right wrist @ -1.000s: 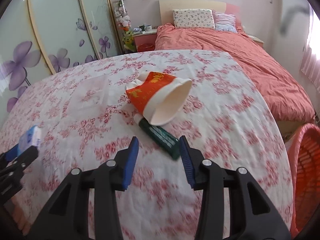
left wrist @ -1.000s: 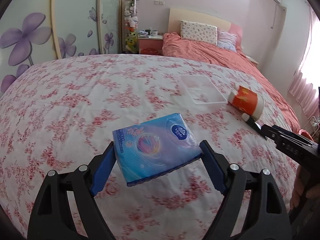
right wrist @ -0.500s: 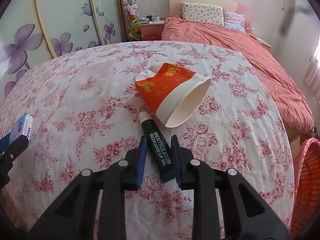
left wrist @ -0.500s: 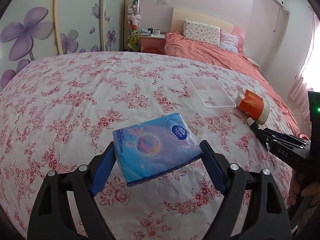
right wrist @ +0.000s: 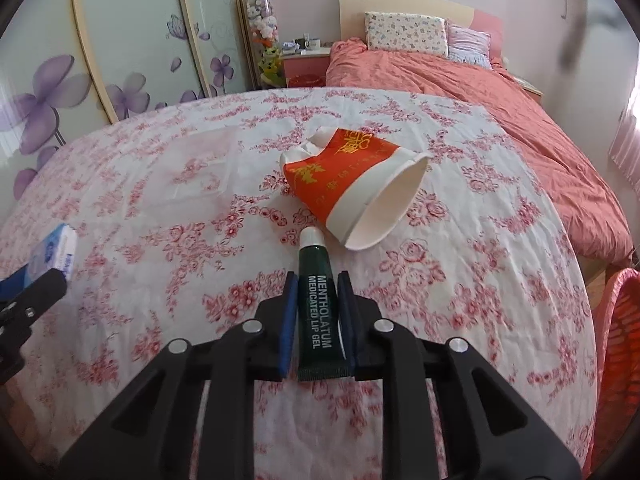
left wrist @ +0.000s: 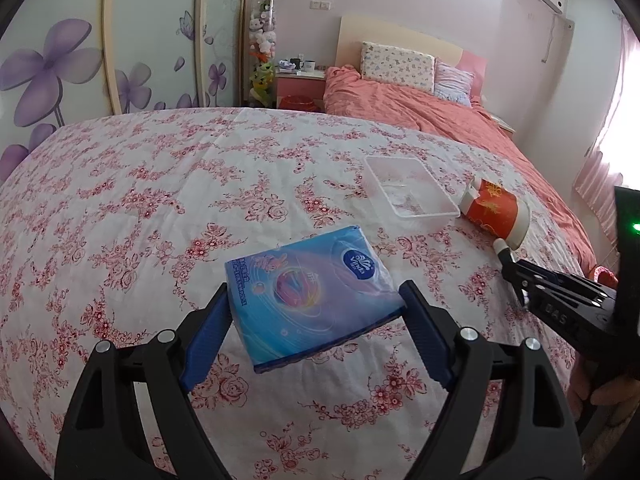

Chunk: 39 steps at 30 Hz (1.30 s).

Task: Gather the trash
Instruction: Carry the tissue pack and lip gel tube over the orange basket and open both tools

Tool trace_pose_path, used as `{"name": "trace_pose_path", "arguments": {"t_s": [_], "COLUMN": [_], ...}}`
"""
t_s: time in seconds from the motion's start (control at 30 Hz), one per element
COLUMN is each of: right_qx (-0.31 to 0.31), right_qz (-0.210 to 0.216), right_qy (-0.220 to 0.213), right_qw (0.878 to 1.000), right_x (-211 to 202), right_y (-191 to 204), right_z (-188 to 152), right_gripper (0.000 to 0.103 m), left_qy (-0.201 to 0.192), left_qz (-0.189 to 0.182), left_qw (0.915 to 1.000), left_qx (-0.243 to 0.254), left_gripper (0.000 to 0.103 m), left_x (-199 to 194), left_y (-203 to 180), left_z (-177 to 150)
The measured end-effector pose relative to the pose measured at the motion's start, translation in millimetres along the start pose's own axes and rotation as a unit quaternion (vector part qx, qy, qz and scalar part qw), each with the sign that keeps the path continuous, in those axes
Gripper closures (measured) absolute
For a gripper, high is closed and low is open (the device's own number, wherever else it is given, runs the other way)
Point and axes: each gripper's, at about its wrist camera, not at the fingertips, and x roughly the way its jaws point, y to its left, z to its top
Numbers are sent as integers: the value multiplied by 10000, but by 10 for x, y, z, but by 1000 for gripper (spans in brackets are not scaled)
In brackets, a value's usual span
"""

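A blue tissue pack (left wrist: 304, 292) hangs tilted just above the flowered bedspread (left wrist: 160, 200), with my left gripper (left wrist: 314, 289) shut on its two ends. A dark green lip gel tube (right wrist: 316, 320) lies on the spread with its white cap pointing away. My right gripper (right wrist: 317, 277) straddles the tube; its jaws are closing and the blue pads (right wrist: 289, 312) press its sides. Just beyond the tube's cap, a crushed red and white paper cup (right wrist: 352, 184) lies on its side. The left wrist view shows the right gripper (left wrist: 516, 276) low at the right, near the cup (left wrist: 494, 210).
A clear plastic tray (left wrist: 412, 188) sits on the spread left of the cup. A red mesh basket (right wrist: 620, 340) stands on the floor off the bed's right edge. Behind lies a second bed with an orange duvet (right wrist: 480, 92), a nightstand and flowered wardrobe doors.
The right gripper came forward over the green tube and its jaws narrowed from wide apart to pressing on it. The left gripper kept still with the tissue pack.
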Motion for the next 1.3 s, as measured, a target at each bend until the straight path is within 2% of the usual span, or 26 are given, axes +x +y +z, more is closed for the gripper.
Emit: {"name": "trace_pose_path", "arguments": {"t_s": [0.37, 0.9, 1.3], "right_qx": [217, 829, 1479], "right_qz": [150, -363, -885], "right_qy": [-464, -977, -1330], "right_qw": [9986, 9911, 9760], "right_x": [-583, -1158, -1523], "right_y": [-186, -856, -1459], "right_z": [-136, -457, -759], "right_gripper": [83, 83, 83], "left_qy": [-83, -134, -100], "left_qz": [-112, -547, -1141], "left_qw": [9997, 9953, 9858], "left_qx": [195, 788, 1230], "left_gripper": [21, 21, 21], "left_x": [-113, -199, -243], "left_y": [-234, -993, -1686], "left_z": [-4, -38, -128]}}
